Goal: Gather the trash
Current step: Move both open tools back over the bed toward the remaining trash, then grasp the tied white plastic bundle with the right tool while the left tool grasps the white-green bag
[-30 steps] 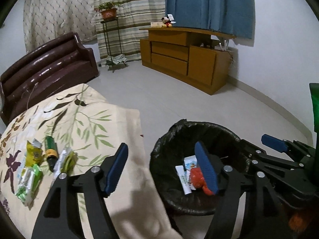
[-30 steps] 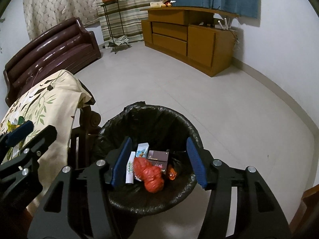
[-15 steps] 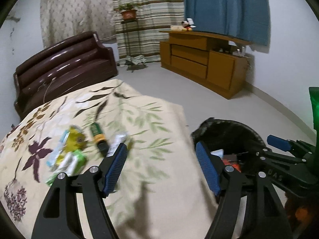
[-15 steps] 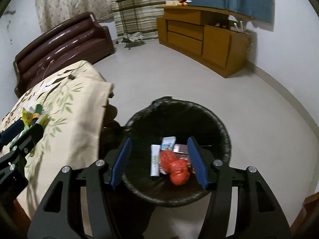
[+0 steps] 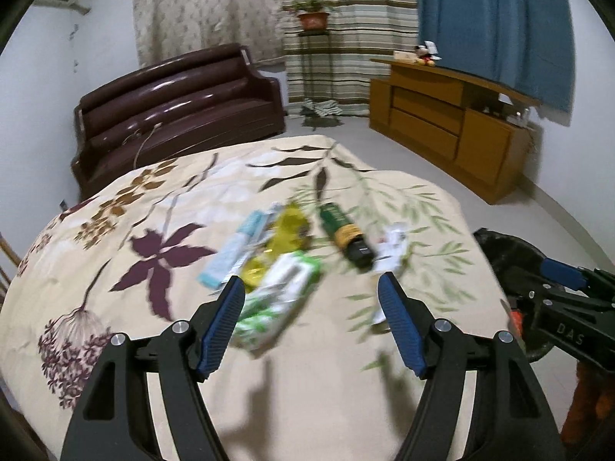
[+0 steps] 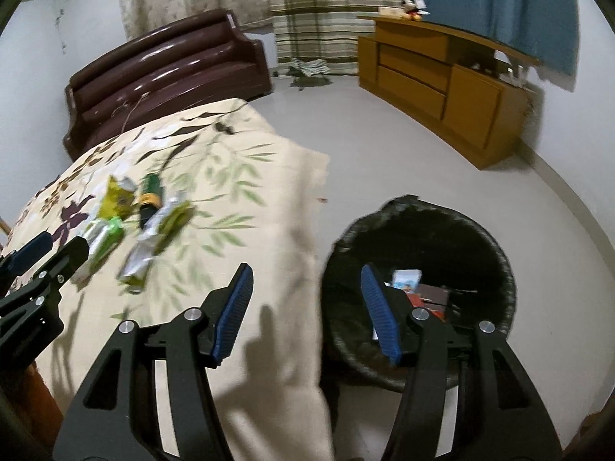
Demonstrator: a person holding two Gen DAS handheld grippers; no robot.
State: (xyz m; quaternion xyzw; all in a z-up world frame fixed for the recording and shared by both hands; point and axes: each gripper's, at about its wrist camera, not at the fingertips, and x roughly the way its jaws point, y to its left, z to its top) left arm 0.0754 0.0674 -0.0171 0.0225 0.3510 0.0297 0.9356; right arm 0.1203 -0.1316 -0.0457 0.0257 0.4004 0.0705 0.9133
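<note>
Cream cloth with a leaf and flower print covers the table [image 5: 269, 376] that fills most of the left wrist view. The left gripper [image 5: 311, 322] hangs above the cloth with its blue-padded jaws standing well apart and nothing between the pads. Just beyond the fingertips lies a blurred cluster of trash, toward the far right part of the table: a green and white packet [image 5: 276, 303] nearest the left finger, a yellow wrapper [image 5: 282, 236] behind it, a pale blue tube [image 5: 240, 247] to its left, a dark green bottle [image 5: 346, 236] with a yellow band to the right, and a white wrapper [image 5: 392, 244] just beside the bottle. Past the table's right edge shows part of the black-lined bin [image 5: 511, 257], with the right gripper [image 5: 561, 303] reaching in front of it. A brown sofa [image 5: 180, 103] and a wooden cabinet [image 5: 453, 123] stand along the far walls.

From the right wrist view, the right gripper [image 6: 307, 311] hovers over the table's right edge, one finger above the cloth and the other above the bin [image 6: 480, 230]. Its jaws are about half apart and hold nothing. The bin stands on the floor just beside the table, and inside it lie a small carton [image 6: 407, 278] and a dark box [image 6: 434, 294]. The trash cluster [image 6: 142, 223] rests on the cloth toward the left, near the left gripper [image 6: 38, 269], which enters from the frame's left edge.
</note>
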